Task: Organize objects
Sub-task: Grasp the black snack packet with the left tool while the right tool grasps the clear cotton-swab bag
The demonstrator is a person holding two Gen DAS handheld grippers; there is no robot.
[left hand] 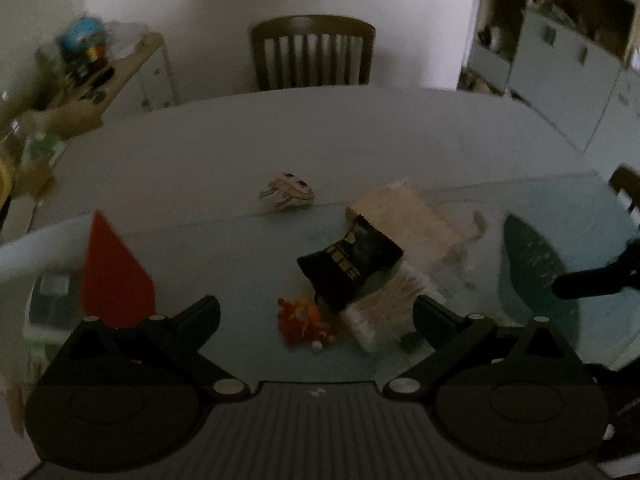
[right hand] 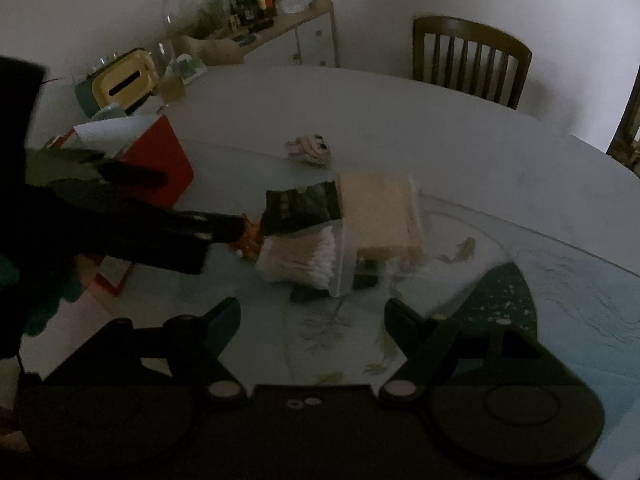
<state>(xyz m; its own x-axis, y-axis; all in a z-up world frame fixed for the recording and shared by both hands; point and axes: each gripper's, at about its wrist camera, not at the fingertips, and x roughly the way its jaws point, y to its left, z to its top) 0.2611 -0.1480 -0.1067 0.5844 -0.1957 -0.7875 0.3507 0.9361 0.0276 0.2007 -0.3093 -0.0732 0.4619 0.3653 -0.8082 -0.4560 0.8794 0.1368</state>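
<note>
A pile sits mid-table: a black snack packet (left hand: 352, 266) (right hand: 302, 208), a clear box of cotton swabs (left hand: 386, 304) (right hand: 298, 260), a beige box (left hand: 404, 216) (right hand: 380, 212) and a small orange toy (left hand: 304, 322) (right hand: 248, 240). A small cream figure with eyes (left hand: 288, 192) (right hand: 310, 148) lies farther back. My left gripper (left hand: 316, 312) is open and empty, just short of the orange toy and packet; it also shows in the right wrist view (right hand: 224, 224). My right gripper (right hand: 312, 316) is open and empty, in front of the swab box.
A red box (left hand: 116, 272) (right hand: 160, 160) with a white lid stands at the left. A dark green mat patch (left hand: 532, 256) (right hand: 504, 300) lies at the right. Chairs (left hand: 312, 52) (right hand: 470, 60) stand behind the table. A cluttered sideboard (right hand: 256, 32) stands at back left.
</note>
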